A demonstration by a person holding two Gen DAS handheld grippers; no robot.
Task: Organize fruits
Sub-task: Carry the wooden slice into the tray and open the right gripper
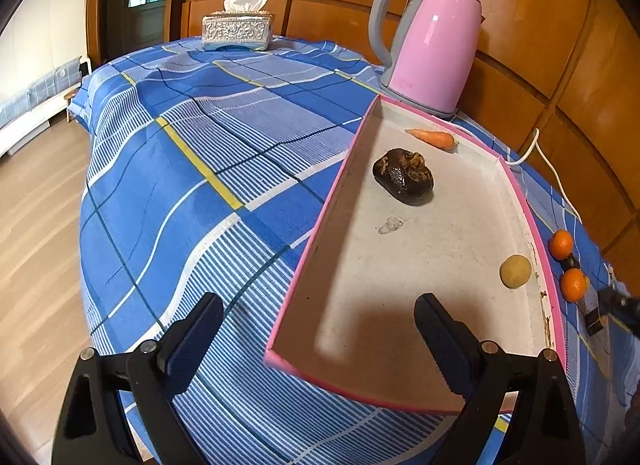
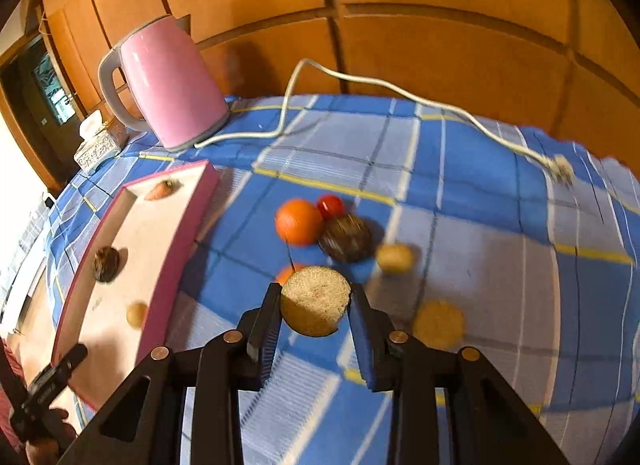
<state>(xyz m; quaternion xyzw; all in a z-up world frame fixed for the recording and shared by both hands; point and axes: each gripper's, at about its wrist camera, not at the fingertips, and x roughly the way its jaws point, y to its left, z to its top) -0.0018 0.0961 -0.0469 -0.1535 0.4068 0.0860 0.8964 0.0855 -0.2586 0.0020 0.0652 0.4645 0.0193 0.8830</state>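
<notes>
My right gripper (image 2: 316, 293) is shut on a tan round fruit (image 2: 314, 303) and holds it above the blue checked cloth. Beyond it on the cloth lie an orange (image 2: 298, 222), a small red fruit (image 2: 331, 206), a dark round fruit (image 2: 346, 238) and two tan ones (image 2: 394, 258). A second orange (image 2: 287, 274) is partly hidden behind the held fruit. The pink-rimmed tray (image 1: 420, 265) holds a carrot (image 1: 432, 138), a dark lumpy fruit (image 1: 403, 177) and a small yellow fruit (image 1: 515, 271). My left gripper (image 1: 319, 303) stands open and empty over the tray's near left corner.
A pink kettle (image 1: 432, 45) stands behind the tray, and its white cord (image 2: 400, 89) trails across the cloth. A tissue box (image 1: 238, 31) sits at the table's far end. Two oranges (image 1: 561, 244) lie just outside the tray's right wall. Wood panelling backs the table.
</notes>
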